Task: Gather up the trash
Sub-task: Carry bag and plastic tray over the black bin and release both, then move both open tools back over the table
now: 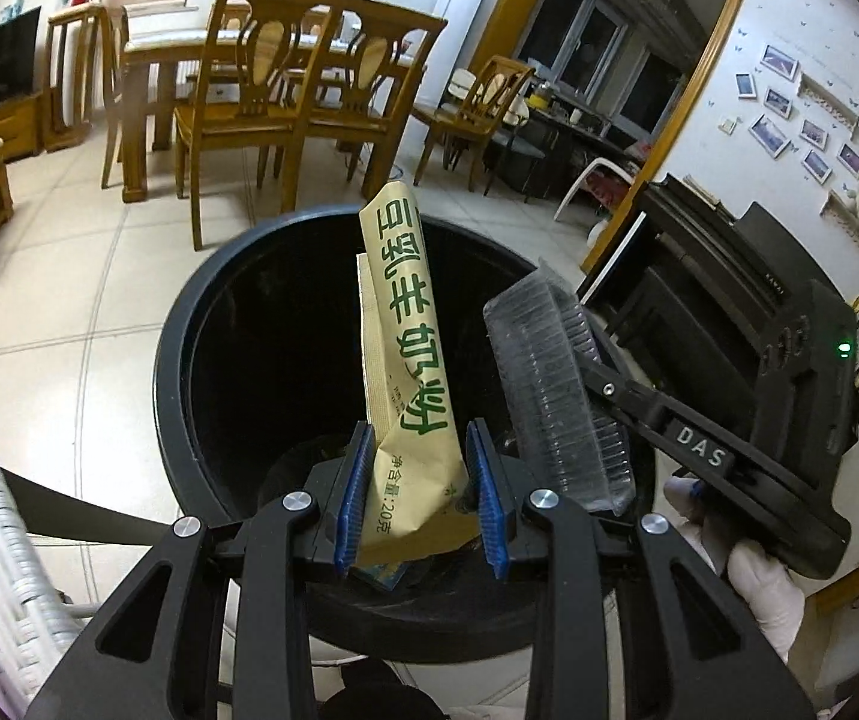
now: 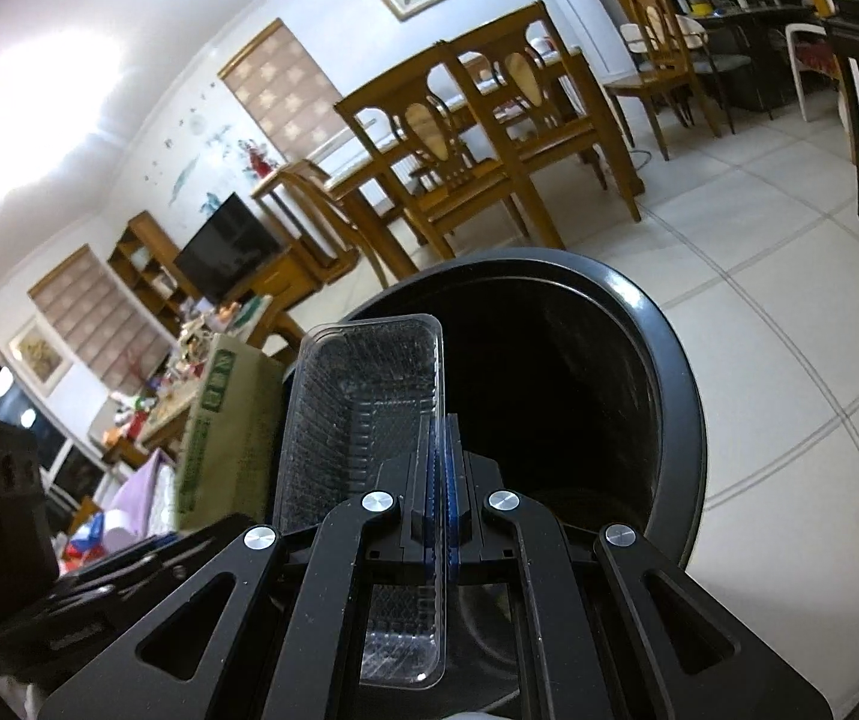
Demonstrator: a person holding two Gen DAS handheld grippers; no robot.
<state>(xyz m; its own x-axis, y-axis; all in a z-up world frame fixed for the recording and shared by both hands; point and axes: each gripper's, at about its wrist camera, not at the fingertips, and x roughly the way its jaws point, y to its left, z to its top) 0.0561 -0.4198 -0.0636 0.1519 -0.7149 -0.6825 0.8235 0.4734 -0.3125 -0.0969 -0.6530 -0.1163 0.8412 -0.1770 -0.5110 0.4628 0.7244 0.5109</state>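
Claws (image 1: 420, 480) (image 2: 441, 492) tilted down over bin (image 1: 189, 324).

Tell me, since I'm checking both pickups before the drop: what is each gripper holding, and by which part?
The left gripper pinches the tan paper packet at its crumpled lower end. The right gripper clamps the clear plastic tray by its side wall.

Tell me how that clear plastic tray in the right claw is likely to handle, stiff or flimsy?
The clear plastic tray looks thin and see-through, so probably light and somewhat flimsy. Its ribbed walls likely add a little stiffness. The right claw pinches only one wall, so it may flex or slip, falling into the black bin below.
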